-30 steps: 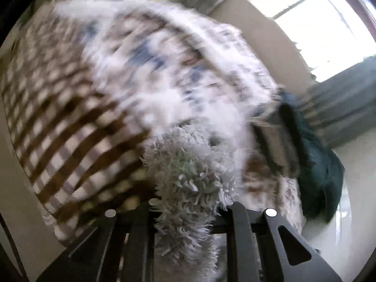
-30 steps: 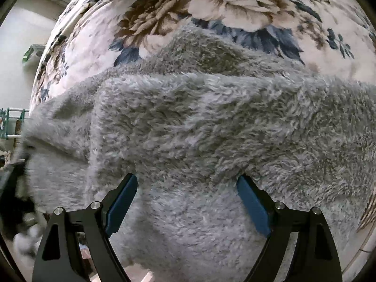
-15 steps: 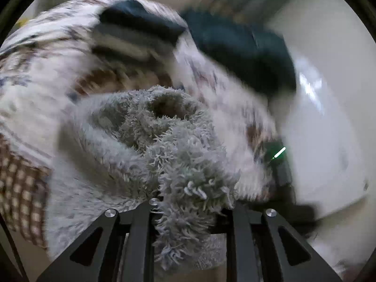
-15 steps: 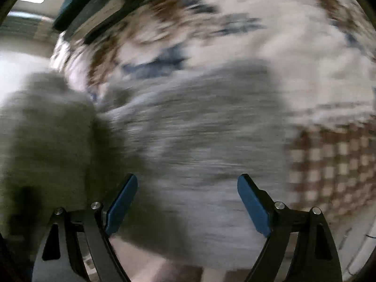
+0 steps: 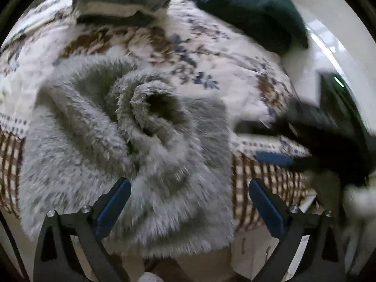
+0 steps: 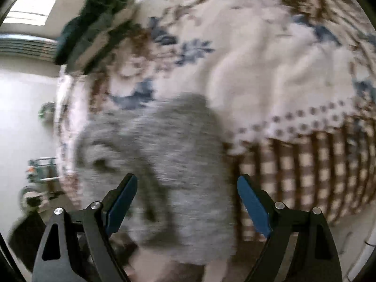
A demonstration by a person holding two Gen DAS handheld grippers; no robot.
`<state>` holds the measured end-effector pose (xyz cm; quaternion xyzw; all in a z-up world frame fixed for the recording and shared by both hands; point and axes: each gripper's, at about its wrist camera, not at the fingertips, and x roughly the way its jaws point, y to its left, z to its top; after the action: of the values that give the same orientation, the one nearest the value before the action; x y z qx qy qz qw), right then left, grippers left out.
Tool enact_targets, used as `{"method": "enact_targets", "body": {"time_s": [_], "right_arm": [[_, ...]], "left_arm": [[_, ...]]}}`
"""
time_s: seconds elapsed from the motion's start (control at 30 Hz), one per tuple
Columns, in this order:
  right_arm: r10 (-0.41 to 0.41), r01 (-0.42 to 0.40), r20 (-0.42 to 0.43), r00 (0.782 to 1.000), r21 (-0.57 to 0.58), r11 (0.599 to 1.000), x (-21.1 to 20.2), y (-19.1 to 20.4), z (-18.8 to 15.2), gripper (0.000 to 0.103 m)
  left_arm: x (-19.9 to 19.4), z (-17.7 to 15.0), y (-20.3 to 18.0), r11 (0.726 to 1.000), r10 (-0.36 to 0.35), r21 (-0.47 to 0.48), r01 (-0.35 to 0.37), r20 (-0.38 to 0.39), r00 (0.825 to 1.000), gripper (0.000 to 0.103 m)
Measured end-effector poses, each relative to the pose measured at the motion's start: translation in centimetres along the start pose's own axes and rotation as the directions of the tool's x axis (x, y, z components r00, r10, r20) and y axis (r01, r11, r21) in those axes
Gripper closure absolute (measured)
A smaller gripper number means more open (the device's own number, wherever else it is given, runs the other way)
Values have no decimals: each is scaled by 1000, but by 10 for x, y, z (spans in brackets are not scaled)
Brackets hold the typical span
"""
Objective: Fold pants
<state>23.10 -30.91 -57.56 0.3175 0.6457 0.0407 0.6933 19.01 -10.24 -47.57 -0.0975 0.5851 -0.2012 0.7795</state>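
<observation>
Left wrist view: as I look along my left gripper (image 5: 189, 202), its blue-padded fingers (image 5: 114, 205) stand wide apart with nothing between them.
Pants, left wrist view: the grey fleece pants (image 5: 131, 155) lie bunched on the bed (image 5: 235, 70), draped over its near edge, with an open tube of fabric gaping up at the middle of the heap.
Bed cover: a floral quilt on top, and a brown checked cloth (image 5: 265, 183) hanging down the near side.
Far edge of the bed: a stack of folded clothes (image 5: 122, 2), and a dark green cushion (image 5: 249, 11) toward the far right corner.
Right of the bed: my right gripper (image 5: 305, 141), dark and blurred; from here I cannot tell its spread.
Right wrist view: my right gripper (image 6: 186, 202) has its fingers (image 6: 252, 208) spread wide, gripping nothing.
Pants, right wrist view: the pants (image 6: 159, 164) are blurred, hanging over the bed's (image 6: 270, 58) near edge just left of the checked cloth (image 6: 317, 171).
Far left corner of the bed: the folded stack (image 6: 94, 25).
</observation>
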Motion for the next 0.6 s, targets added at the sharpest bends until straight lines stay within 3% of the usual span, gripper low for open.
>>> {"method": "enact_targets", "body": {"time_s": [0.13,0.23,0.3,0.37,0.43,0.53,0.6], "right_arm": [[118,-121,-61,991,-52,991,25,41,2,14],[157,-169,-136,978,-82,982,57,62,0,13],[136,-158,-189,972,-105,982,85,75,-4,13],[45,-86,-240,970,-162,983,115,85,-9,16],[58,-92,-216,975,-153,984,119,88,-15,69],[61,-79,-144,988,-123,989,92,82,-16,73],[118,-121,-69,991,-43,992,53,63,-12,73]], "left_arm": [[-30,-10,6,1000,21,-20,-21,19,1000,0],[-52,-12,36,991,104,-90,-100,40,994,0],[-61,-9,62,979,155,-146,-145,55,986,0],[-69,-4,86,964,202,-191,-187,65,977,0],[-76,4,110,948,239,-234,-216,76,968,1],[-90,18,138,929,277,-280,-241,96,956,0],[-96,27,150,926,275,-296,-234,105,956,0]]}}
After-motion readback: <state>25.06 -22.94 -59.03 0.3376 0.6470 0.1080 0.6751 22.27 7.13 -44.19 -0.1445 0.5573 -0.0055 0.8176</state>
